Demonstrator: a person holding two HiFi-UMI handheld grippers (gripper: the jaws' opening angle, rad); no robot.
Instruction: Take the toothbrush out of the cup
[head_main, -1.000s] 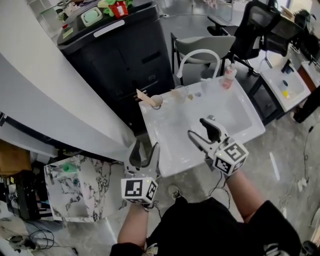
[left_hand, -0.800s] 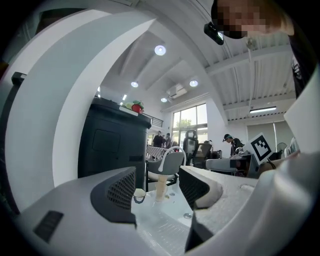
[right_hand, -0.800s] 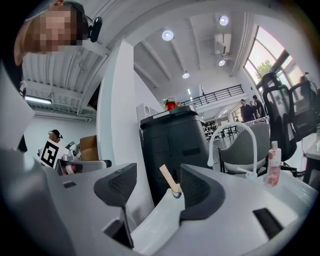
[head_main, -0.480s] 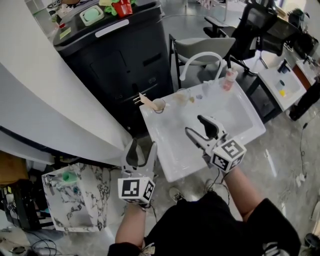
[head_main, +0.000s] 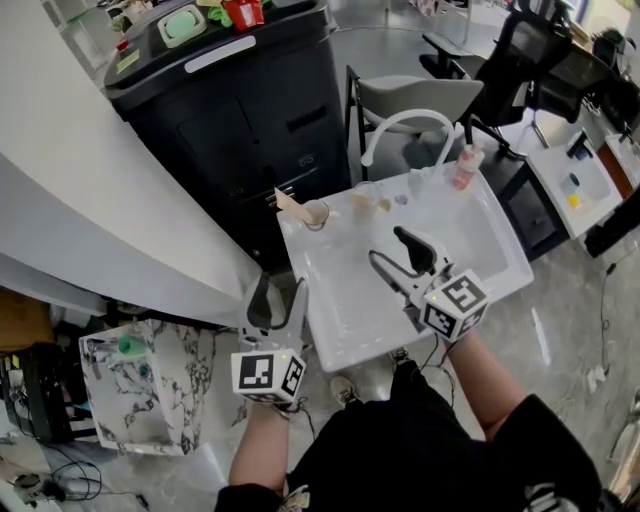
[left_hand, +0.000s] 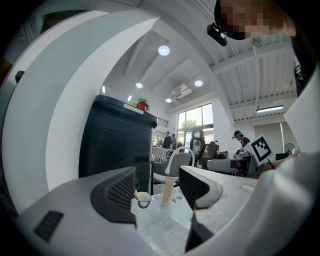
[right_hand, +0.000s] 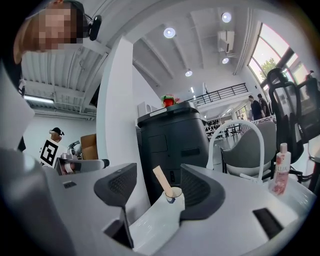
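Grey polished floor and office chairs (head_main: 520, 50) surround a white sink (head_main: 480, 240) that stands against a black cabinet (head_main: 240, 110), with an arched white faucet (head_main: 405, 125) at its back edge. The cup (head_main: 316, 212) sits on the sink's far left corner, on the flat rim and not down in the bowl, probably so that it stays dry and easy to reach. The toothbrush (head_main: 290, 203), a pale wooden one, stands in it and leans out to the left, leaving its upper end free above the rim to pinch.

The right claw (head_main: 390, 250) hangs over the bowl with its jaws wide apart and nothing between them. In the right gripper view, cup (right_hand: 173, 192) and toothbrush (right_hand: 161, 180) show in the gap, well ahead of the pads, so it looks aimed for the grasp. The left claw (head_main: 280, 295) is also spread and empty, held off the sink's near left edge. It points toward the cup (left_hand: 142, 198), perhaps to steady it.

A pink bottle (head_main: 465, 165) stands by the faucet, its label too small to read. Only the black-and-white squares on the marker cubes (head_main: 455, 300) show, and no writing can be read.
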